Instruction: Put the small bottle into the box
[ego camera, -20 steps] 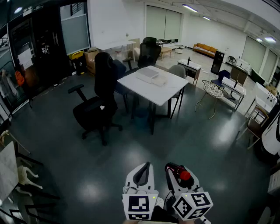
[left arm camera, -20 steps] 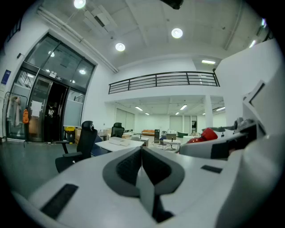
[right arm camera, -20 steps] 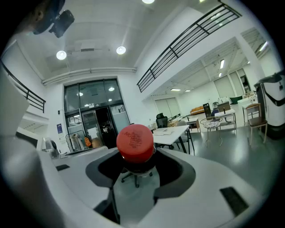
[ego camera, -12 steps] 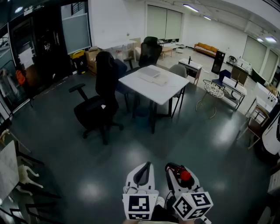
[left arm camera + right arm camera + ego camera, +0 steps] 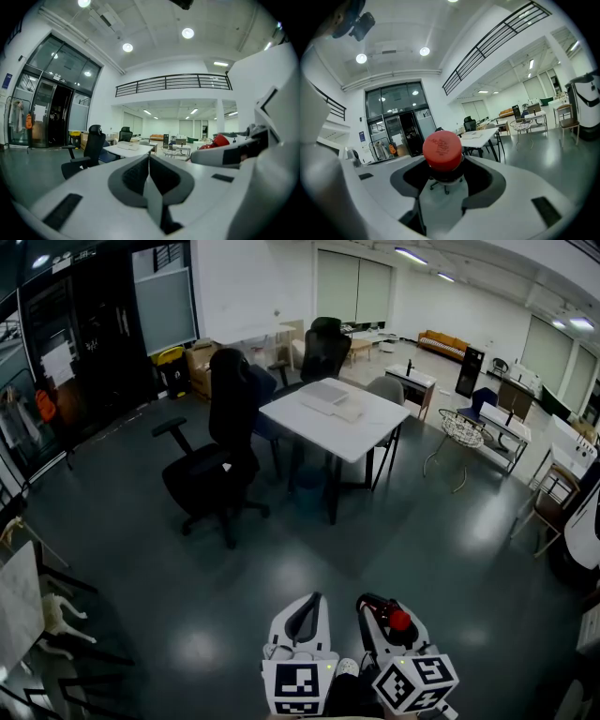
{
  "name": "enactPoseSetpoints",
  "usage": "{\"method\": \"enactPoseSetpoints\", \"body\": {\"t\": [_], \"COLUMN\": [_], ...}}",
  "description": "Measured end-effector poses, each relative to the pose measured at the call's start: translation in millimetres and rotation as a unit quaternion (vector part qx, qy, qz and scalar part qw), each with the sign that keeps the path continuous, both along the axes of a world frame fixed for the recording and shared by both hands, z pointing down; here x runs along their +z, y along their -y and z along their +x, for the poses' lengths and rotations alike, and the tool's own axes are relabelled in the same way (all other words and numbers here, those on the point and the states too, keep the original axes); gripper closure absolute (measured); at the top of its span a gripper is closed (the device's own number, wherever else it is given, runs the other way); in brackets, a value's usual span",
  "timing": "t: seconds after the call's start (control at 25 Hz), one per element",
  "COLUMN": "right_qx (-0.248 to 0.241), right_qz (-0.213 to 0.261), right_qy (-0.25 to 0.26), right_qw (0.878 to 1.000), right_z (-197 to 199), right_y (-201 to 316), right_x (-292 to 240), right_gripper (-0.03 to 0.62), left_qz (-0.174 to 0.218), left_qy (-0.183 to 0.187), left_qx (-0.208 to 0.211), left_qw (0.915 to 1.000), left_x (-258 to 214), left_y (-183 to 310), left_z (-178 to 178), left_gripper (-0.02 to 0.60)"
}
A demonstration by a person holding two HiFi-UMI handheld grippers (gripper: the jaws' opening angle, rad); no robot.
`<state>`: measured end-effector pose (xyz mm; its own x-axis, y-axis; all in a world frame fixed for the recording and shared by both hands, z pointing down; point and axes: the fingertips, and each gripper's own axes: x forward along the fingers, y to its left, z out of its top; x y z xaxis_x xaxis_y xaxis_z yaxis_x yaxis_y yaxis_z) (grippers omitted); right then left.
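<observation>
The small bottle's red cap point(image 5: 442, 149) stands up between the jaws of my right gripper point(image 5: 443, 174), which is shut on the bottle; the bottle's body is hidden in the jaws. In the head view that gripper point(image 5: 375, 606) is at the bottom edge, over the floor, and the red cap point(image 5: 400, 620) shows on it. Close beside it on the left, my left gripper point(image 5: 307, 602) is shut with nothing in it, its pads point(image 5: 149, 161) meeting. A flat white box-like thing point(image 5: 325, 395) lies far ahead on the white table point(image 5: 366, 437).
A black office chair point(image 5: 220, 460) stands left of the table, and a second chair point(image 5: 321, 351) is behind it. Dark shiny floor point(image 5: 309, 540) stretches between me and the table. A wire basket stand point(image 5: 457, 432) and desks are at the right, with glass doors at the left.
The head view has shifted slightly, so the table and chair sit a little further right. Both grippers keep the same pose and the same grip.
</observation>
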<state>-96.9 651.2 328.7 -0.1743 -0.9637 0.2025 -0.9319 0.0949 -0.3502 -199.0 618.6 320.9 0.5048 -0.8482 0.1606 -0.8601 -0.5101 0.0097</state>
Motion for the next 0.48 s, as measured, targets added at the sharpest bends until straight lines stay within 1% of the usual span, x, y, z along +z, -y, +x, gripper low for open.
{"method": "enactPoseSetpoints", "body": {"t": [0.24,0.48], "right_qx": [-0.004,-0.009], "right_qz": [-0.014,-0.019], "right_qy": [0.003,0.005], "right_qw": [1.000,1.000], "right_z": [-4,9], "right_y": [16,54], "right_x": [10,12], "right_gripper": [0.367,0.367], "left_qz": [-0.006,-0.010], "left_qy": [0.007,0.009], "left_qx": [0.001,-0.010], "left_qw": [1.0000,0.9999], "left_x": [12,14], "left_y": [14,51], "left_z": [-3,4], "left_gripper": [0.561,0.561]}}
